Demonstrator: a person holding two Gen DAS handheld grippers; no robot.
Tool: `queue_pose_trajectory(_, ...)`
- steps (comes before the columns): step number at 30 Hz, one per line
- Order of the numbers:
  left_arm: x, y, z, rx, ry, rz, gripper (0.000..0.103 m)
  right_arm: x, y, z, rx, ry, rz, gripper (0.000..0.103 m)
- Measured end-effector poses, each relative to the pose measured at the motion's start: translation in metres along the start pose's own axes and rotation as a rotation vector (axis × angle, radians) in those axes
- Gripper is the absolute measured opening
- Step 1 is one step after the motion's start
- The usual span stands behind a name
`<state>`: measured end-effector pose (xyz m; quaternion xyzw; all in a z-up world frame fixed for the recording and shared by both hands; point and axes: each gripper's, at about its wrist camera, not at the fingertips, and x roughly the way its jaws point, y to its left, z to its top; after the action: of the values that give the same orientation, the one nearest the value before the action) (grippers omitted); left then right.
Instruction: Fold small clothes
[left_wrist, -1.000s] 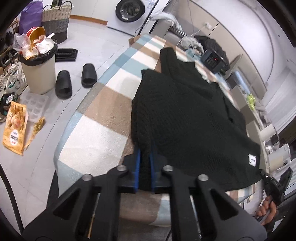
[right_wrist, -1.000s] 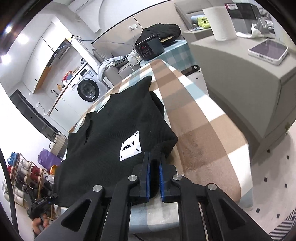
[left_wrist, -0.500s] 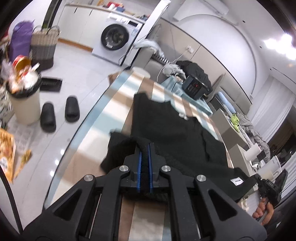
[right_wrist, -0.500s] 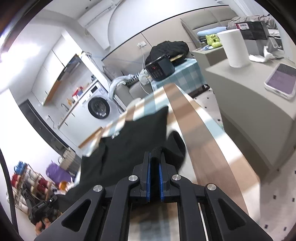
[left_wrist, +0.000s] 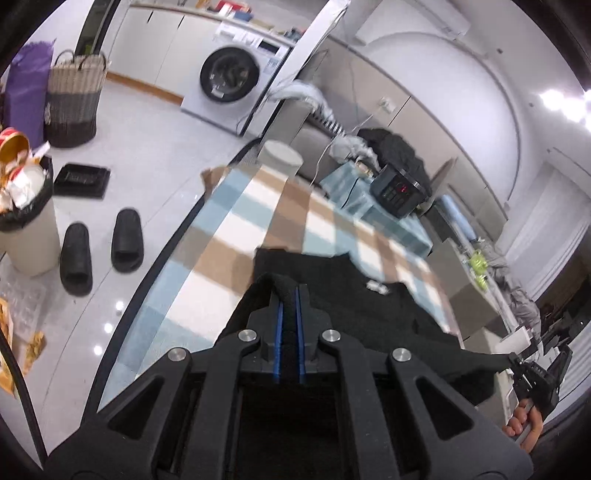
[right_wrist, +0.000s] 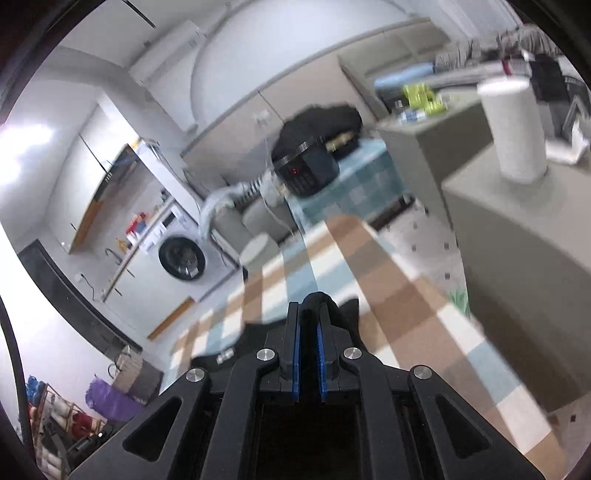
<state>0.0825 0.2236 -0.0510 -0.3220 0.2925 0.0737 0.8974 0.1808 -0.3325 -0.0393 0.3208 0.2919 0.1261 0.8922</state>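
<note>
I have the left gripper (left_wrist: 289, 295) and right gripper (right_wrist: 308, 314) each clamped on a near corner of the black sweater (left_wrist: 354, 306), lifted off the checked table (left_wrist: 236, 236) so its hem can fold toward the far end.

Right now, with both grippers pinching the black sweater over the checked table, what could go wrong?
1. Each grip is thin: the left gripper and right gripper pinch only a small fold of the black sweater, so it might slip out.
2. The sweater's far part lies on the checked table; pulling could bunch it.
3. The cloth hanging between the grippers could sag and fold crooked.
</note>
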Motion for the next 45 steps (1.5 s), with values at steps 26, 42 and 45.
queue_pose_trajectory(26,0.032,0.047,-0.074,-0.073,0.205,-0.004,0.028,0.015,-0.064,-0.054,0.122,0.224,0.011,0.023)
queue_pose_trajectory(42,0.035,0.019,-0.029,-0.089,0.115,-0.097,0.008,0.033,-0.032,-0.016,0.175,0.164,0.153,0.009)
queue_pose_trajectory(45,0.047,0.014,0.0,-0.103,0.074,-0.101,0.008,0.052,-0.023,0.01,0.197,0.12,0.12,0.009)
